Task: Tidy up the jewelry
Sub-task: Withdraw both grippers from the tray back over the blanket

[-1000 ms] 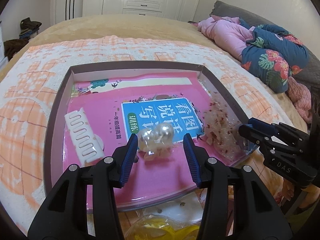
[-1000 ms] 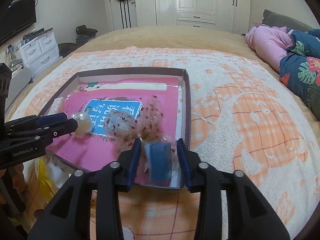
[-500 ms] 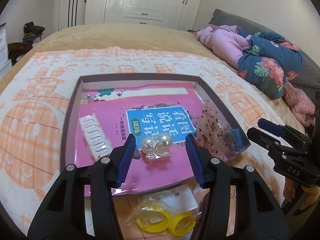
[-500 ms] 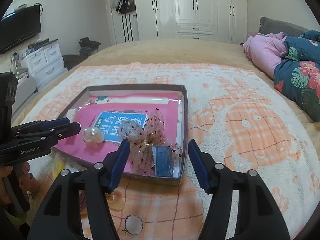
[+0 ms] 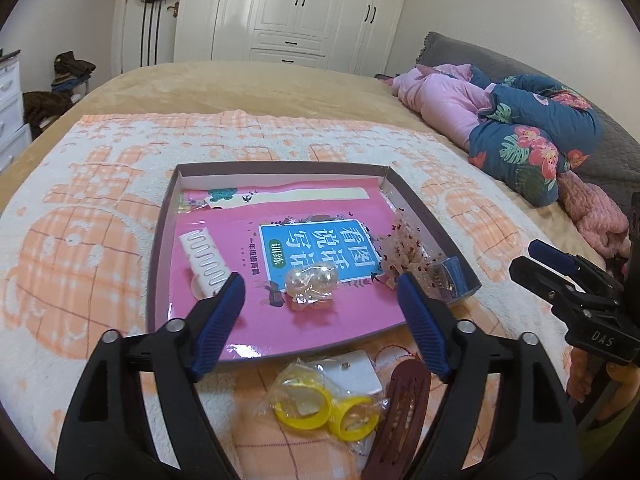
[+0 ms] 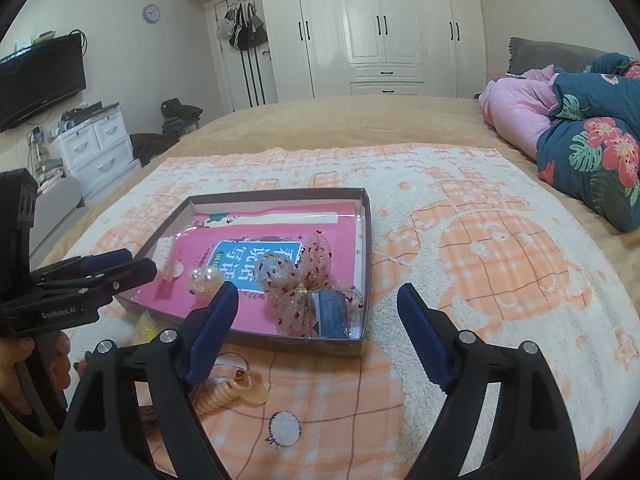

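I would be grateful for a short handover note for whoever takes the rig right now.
Left tongs: open, empty, jaws just opened. Right tongs: the same.
Done: pearl hair tie packet, spotted mesh bow, blue clip and white comb clip lie in the tray.
Left: yellow rings packet, brown hair clip and spiral hair tie on the blanket.

White wardrobes (image 6: 380,28) line the far wall; a television (image 6: 40,80) hangs above white drawers (image 6: 96,148)
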Available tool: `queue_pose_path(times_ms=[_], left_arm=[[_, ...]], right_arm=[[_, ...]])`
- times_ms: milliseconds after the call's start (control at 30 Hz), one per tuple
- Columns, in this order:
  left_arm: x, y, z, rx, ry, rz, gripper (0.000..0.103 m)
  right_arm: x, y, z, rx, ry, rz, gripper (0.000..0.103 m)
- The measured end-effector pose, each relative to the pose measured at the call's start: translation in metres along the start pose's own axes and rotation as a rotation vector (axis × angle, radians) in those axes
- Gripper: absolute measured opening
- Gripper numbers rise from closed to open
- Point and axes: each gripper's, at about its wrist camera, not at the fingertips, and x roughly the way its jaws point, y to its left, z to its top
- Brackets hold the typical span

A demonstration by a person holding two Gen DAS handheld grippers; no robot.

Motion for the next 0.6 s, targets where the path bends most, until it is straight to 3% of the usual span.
queue_pose_path(times_ms=[167, 600], left_arm=[[-0.016, 0.004, -0.002, -0.022, -0.036, 0.018, 0.092], [-0.054, 0.005, -0.018, -0.019, -0.099, 0.028, 0.092]], right_arm=[[-0.015, 0.000, -0.002, 0.007, -0.035, -0.006, 0.084], [-0.051, 0.005, -0.010, -0.017, -0.114, -0.027, 0.088]])
